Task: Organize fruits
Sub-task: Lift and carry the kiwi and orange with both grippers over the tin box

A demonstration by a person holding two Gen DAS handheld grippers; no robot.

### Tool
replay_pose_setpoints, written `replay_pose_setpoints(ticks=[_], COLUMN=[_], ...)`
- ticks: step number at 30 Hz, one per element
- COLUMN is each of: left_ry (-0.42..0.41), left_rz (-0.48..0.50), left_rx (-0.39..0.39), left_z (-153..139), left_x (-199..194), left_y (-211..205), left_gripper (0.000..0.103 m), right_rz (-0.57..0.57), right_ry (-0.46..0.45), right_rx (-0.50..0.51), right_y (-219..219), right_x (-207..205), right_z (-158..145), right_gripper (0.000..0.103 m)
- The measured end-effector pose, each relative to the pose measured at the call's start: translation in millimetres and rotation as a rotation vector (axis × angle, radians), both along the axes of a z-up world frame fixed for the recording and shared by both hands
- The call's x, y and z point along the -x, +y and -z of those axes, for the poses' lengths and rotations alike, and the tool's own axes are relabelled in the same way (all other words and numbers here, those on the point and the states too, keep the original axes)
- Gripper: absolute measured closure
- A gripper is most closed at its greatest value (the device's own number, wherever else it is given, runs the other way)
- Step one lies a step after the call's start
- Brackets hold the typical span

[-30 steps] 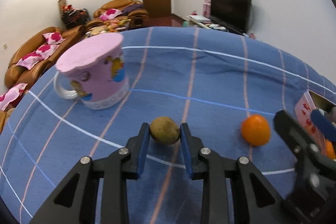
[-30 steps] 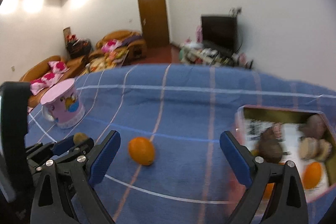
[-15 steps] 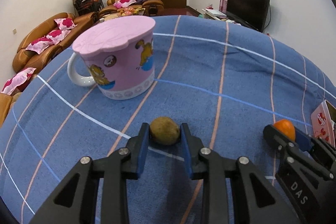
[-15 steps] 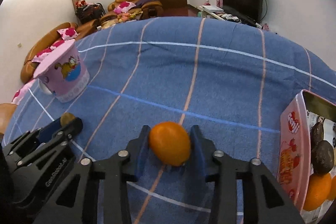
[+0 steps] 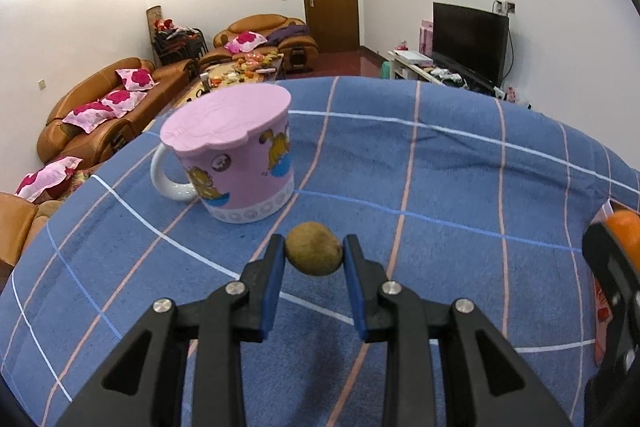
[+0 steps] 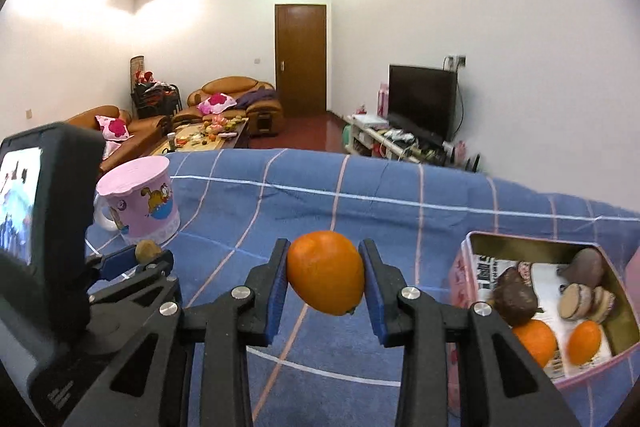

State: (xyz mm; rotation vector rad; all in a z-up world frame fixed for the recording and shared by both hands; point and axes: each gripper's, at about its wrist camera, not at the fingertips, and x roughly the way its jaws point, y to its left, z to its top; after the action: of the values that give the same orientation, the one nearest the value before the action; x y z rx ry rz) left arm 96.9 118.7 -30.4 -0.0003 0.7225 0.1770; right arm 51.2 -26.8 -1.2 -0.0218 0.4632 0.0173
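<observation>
Blue checked cloth (image 6: 400, 183); left tool (image 5: 314, 259) clamps brown fruit (image 5: 314, 253), right tool (image 6: 325, 277) clamps orange (image 6: 325, 277).

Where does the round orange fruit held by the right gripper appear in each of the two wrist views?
Left wrist view: only a sliver of the round orange fruit shows at the far right edge, behind the dark right gripper.
Right wrist view: it sits at lower centre, clamped between the blue pads.
Shared landmark: the pink lidded cartoon mug on the blue checked cloth.
</observation>
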Motion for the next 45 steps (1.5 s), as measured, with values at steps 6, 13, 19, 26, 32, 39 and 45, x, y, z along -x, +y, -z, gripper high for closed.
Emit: replay_pose_setpoints(ticks=[6,13,19,26,32,39,45], left_ry=[-0.058,-0.109,-0.149,-0.174,-0.184,-0.198,-0.207], left_rz=[-0.016,0.006,0.026,0.022,0.023,0.073,0.112], left_rx=[0.013,0.005,-0.004,0.002,0.012,-0.007,-0.018], left_z=[-7,-12,-17,-22,-22,-24,-25], left_x=[12,27,41,52,60,70,75], left_y=[-3,-14,-25,-31,-36,-58,-78], left_gripper=[0.072,0.072,0.072,0.072,0.072,0.072,0.072], right_rz=[0.018,0.011,0.012,0.035,0.037,0.025,0.063], right_ry=[0.003,-0.003,0.000,-0.003,-0.002,-0.001,-0.003], right_rx=[-0.036,-0.028,-0.031,-0.044,-0.042,-0.028,-0.037], right_y=[-11,-12,-20,-32,-36,-47,-68], right_x=[10,24,34,44,47,57,63], right_z=[1,1,2,2,1,0,0], right_gripper=[0.066,0.066,0.066,0.066,0.066,0.066,0.066])
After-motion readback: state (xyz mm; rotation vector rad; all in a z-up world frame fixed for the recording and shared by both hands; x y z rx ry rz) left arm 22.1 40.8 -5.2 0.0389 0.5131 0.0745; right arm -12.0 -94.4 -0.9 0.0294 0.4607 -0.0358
